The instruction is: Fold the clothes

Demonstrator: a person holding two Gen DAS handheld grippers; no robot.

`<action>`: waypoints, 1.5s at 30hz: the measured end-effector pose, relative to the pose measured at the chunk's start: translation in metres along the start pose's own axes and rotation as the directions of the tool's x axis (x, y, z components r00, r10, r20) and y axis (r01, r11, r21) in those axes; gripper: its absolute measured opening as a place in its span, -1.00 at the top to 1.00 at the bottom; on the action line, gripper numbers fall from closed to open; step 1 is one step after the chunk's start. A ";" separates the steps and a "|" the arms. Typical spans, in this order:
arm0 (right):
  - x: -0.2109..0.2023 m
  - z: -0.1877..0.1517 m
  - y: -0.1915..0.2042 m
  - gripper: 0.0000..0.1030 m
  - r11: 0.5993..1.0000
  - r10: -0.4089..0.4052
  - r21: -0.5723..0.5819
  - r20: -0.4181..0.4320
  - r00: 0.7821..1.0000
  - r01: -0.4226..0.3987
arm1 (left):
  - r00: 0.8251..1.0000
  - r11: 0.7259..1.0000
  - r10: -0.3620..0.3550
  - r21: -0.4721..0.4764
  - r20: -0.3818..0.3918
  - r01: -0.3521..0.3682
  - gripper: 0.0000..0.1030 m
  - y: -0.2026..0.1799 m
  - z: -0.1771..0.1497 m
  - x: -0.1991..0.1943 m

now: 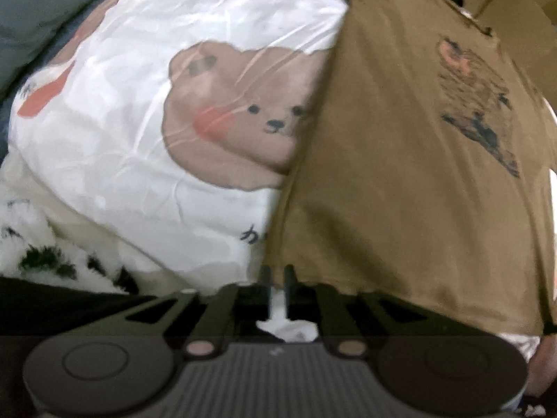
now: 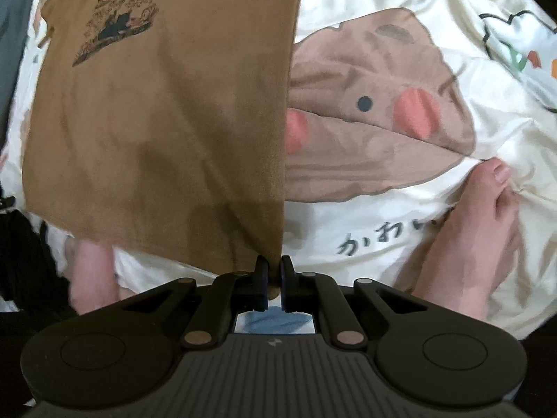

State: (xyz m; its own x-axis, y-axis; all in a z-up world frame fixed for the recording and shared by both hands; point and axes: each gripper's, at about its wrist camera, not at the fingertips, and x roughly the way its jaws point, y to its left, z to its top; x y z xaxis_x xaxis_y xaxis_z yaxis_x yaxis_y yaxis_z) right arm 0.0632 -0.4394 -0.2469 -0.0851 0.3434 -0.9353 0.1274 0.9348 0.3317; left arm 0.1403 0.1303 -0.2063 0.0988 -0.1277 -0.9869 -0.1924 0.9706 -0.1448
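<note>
A brown T-shirt (image 1: 400,174) with a dark printed picture on its chest hangs over a white bedspread (image 1: 122,122) printed with a bear. In the left wrist view my left gripper (image 1: 277,273) sits at the bottom centre, its narrow jaws pinching the shirt's lower hem corner. In the right wrist view the brown T-shirt (image 2: 156,139) fills the left half. My right gripper (image 2: 274,264) is shut on its other bottom corner, and brown cloth shows between the pads. The shirt's far edge is hidden.
A person's bare foot (image 2: 480,230) rests on the bedspread (image 2: 383,216) at right, and another foot (image 2: 92,271) shows under the shirt's hem at left. A black-and-white fluffy cloth (image 1: 45,261) lies at lower left. Dark clothing (image 2: 21,244) lies at the left edge.
</note>
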 end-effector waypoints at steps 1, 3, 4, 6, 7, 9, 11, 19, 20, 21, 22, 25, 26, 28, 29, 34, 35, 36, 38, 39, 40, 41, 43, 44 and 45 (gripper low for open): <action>0.002 0.001 -0.001 0.88 1.000 0.005 0.008 -0.003 1.000 -0.005 | 1.000 1.000 -0.002 -0.005 -0.001 0.002 0.80 0.001 0.001 0.001; 0.005 0.003 -0.002 0.86 1.000 0.007 0.027 -0.011 1.000 -0.007 | 1.000 1.000 0.021 0.006 -0.008 -0.020 0.79 -0.001 0.002 0.005; 0.007 0.004 -0.002 0.85 0.999 0.007 0.039 -0.016 1.000 -0.006 | 0.999 0.999 0.034 0.014 -0.014 -0.034 0.77 -0.003 0.002 0.008; 0.009 0.007 -0.005 0.76 0.998 0.006 0.068 -0.017 1.000 -0.005 | 0.998 0.998 0.057 0.021 -0.022 -0.057 0.71 -0.006 0.004 0.015; 0.009 0.008 -0.006 0.66 0.997 0.004 0.081 -0.011 1.000 -0.003 | 0.998 0.998 0.066 0.015 -0.023 -0.066 0.69 -0.006 0.005 0.019; 0.008 0.010 -0.008 0.38 0.995 0.001 0.099 0.005 1.000 -0.001 | 0.997 0.997 0.072 0.011 -0.032 -0.071 0.58 -0.008 0.007 0.027; 0.008 0.012 -0.011 0.25 0.994 0.003 0.114 0.021 1.000 -0.005 | 0.996 0.997 0.073 0.013 -0.043 -0.072 0.41 -0.010 0.008 0.034; 0.021 0.013 -0.010 0.26 0.991 0.013 0.131 0.071 0.997 -0.022 | 0.996 0.995 0.078 0.064 -0.040 -0.076 0.87 -0.021 0.009 0.034; 0.022 0.012 -0.008 0.29 0.991 0.022 0.129 0.067 0.998 -0.030 | 0.996 0.995 0.075 0.070 -0.038 -0.072 0.90 -0.021 0.008 0.032; 0.021 0.011 -0.006 0.34 0.991 0.026 0.126 0.062 0.998 -0.034 | 0.996 0.994 0.079 0.081 -0.034 -0.076 0.91 -0.021 0.008 0.028; 0.024 0.011 -0.004 0.49 0.992 0.038 0.118 0.052 0.998 -0.044 | 0.996 0.993 0.083 0.092 -0.029 -0.080 0.91 -0.022 0.007 0.024; 0.024 0.010 -0.003 0.81 0.994 0.050 0.093 0.026 0.998 -0.052 | 0.997 0.991 0.079 0.111 -0.021 -0.077 0.91 -0.020 0.006 0.011; 0.024 0.010 -0.001 0.83 0.995 0.050 0.082 0.015 0.999 -0.051 | 0.997 0.992 0.070 0.111 -0.013 -0.068 0.91 -0.017 0.007 0.001; 0.022 0.009 0.002 0.86 0.997 0.057 0.058 -0.012 0.998 -0.056 | 0.999 0.993 0.053 0.105 -0.002 -0.053 0.92 -0.011 0.008 -0.016; 0.022 0.009 0.002 0.87 0.997 0.062 0.052 -0.022 0.998 -0.060 | 0.999 0.993 0.048 0.106 0.000 -0.047 0.92 -0.009 0.009 -0.023; 0.028 0.010 0.006 0.87 0.998 0.057 0.032 -0.056 0.997 -0.055 | 0.998 0.993 0.052 0.108 -0.017 -0.050 0.91 -0.008 0.011 -0.024; 0.031 0.010 0.009 0.87 0.999 0.047 0.026 -0.062 0.997 -0.046 | 0.998 0.992 0.062 0.111 -0.029 -0.058 0.91 -0.006 0.009 -0.014; 0.033 0.009 0.010 0.87 0.999 0.040 0.020 -0.066 0.997 -0.039 | 0.997 0.991 0.072 0.116 -0.040 -0.067 0.91 -0.003 0.008 -0.006; 0.039 0.008 0.014 0.85 1.000 0.017 0.009 -0.085 0.996 -0.017 | 0.994 0.989 0.097 0.122 -0.059 -0.089 0.91 -0.005 0.004 0.003; 0.038 0.007 0.014 0.84 1.000 0.015 0.007 -0.086 0.996 -0.014 | 0.993 0.988 0.103 0.124 -0.062 -0.094 0.89 -0.007 0.004 0.006; 0.037 0.007 0.014 0.82 1.000 0.012 0.005 -0.086 0.996 -0.011 | 0.992 0.987 0.110 0.125 -0.068 -0.101 0.87 -0.009 0.004 0.009; 0.034 0.010 0.014 0.71 1.000 0.003 0.014 -0.085 0.996 -0.002 | 0.990 0.986 0.120 0.126 -0.076 -0.110 0.82 -0.012 0.004 0.012; 0.022 0.015 0.011 0.31 1.000 -0.005 0.027 -0.083 0.997 0.007 | 0.990 0.985 0.123 0.134 -0.069 -0.113 0.76 -0.014 0.008 0.009; 0.017 0.018 0.011 0.11 1.000 -0.002 0.025 -0.079 0.997 0.004 | 0.991 0.985 0.118 0.136 -0.060 -0.109 0.70 -0.015 0.010 0.006; 0.005 0.023 0.014 0.08 1.000 0.002 0.012 -0.063 0.998 -0.001 | 0.993 0.986 0.110 0.133 -0.049 -0.103 0.62 -0.015 0.013 0.002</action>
State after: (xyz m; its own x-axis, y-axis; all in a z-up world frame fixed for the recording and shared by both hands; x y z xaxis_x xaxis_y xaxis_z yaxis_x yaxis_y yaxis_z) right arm 0.0877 -0.4271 -0.2497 -0.1473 0.3506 -0.9248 0.1398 0.9330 0.3315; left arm 0.1557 0.1183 -0.2052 0.0286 -0.0299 -0.9991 -0.0698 0.9971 -0.0318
